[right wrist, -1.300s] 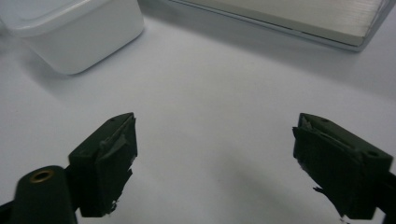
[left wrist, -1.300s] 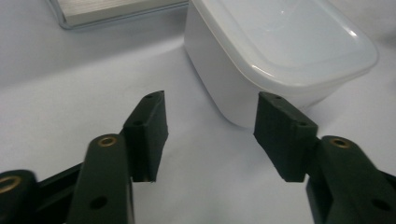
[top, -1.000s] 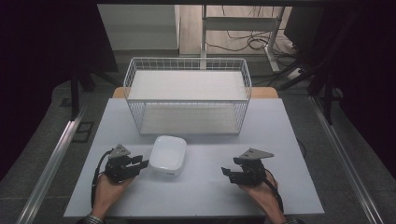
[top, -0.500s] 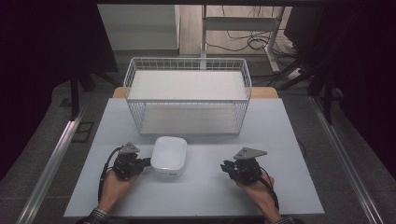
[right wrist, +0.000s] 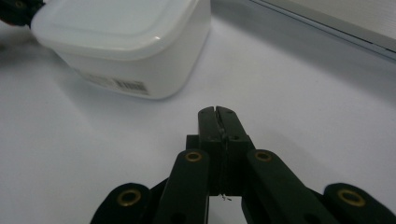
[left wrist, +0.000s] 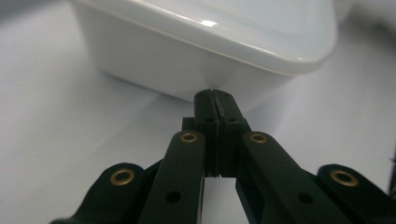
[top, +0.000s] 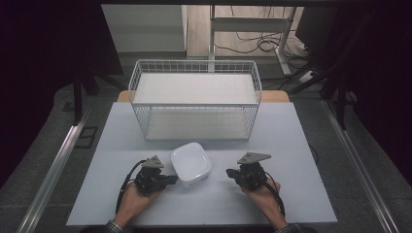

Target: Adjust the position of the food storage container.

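Note:
A white lidded plastic box (top: 191,163) sits on the table between my two grippers. My left gripper (top: 171,180) is shut, jaws pressed together with nothing in them, and its tip touches or nearly touches the box's lower side wall (left wrist: 187,74). My right gripper (top: 229,173) is also shut and empty, a short way to the right of the box (right wrist: 126,42), tip pointing toward it. The box's barcode label (right wrist: 119,85) faces the right gripper.
A white wire basket (top: 195,99) with a flat white board inside stands behind the box at the table's middle. The white tabletop (top: 291,145) spreads to both sides. Metal rails (top: 58,160) run along the floor left and right of the table.
Both hands have moved inward toward the box. The left gripper's tip has reached the box's side, and the box has turned and shifted slightly right.

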A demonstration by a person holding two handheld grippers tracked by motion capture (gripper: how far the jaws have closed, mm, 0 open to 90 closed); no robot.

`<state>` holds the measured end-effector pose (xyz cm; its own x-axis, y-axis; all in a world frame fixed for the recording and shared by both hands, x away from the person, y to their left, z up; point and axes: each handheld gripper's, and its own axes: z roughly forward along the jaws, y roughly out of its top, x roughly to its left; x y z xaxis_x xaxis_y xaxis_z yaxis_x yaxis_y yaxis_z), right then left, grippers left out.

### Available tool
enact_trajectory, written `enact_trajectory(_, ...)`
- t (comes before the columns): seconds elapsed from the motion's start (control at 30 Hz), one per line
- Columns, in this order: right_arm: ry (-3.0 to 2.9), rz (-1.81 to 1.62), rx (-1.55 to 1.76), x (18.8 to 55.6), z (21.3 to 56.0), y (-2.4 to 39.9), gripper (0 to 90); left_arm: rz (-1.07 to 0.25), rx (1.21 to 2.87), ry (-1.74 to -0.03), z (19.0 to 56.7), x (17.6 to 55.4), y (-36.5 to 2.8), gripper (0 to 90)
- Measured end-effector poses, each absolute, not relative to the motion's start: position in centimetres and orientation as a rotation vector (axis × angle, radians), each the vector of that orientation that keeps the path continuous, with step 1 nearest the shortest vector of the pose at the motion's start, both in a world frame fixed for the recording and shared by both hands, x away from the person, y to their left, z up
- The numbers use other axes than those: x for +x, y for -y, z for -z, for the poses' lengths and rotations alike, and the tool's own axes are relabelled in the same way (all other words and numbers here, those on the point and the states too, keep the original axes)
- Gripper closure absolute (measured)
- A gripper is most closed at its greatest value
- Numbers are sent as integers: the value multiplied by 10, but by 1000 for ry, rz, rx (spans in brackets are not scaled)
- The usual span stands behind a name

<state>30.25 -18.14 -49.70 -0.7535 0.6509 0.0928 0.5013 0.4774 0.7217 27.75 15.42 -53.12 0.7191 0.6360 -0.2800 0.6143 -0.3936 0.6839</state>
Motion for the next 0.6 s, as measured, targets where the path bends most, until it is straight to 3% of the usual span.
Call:
enact_trajectory(0.1, -2545, -1144, 1003, 303, 499, 177, 891, -85, 2119, -964, 526, 278, -157, 900)
enact_trajectory(0.27, -2588, -1166, 998, 301, 503, 164, 891, -178, 1983, -1103, 516, 308, -195, 900)
enact_trajectory(0.47, -2619, -1167, 965, 301, 506, 147, 891, -143, 2006, -1067, 525, 344, -182, 900)
enact_trajectory(0.6, -2628, -1166, 970, 304, 509, 140, 891, -138, 2052, -1055, 529, 342, -172, 900)
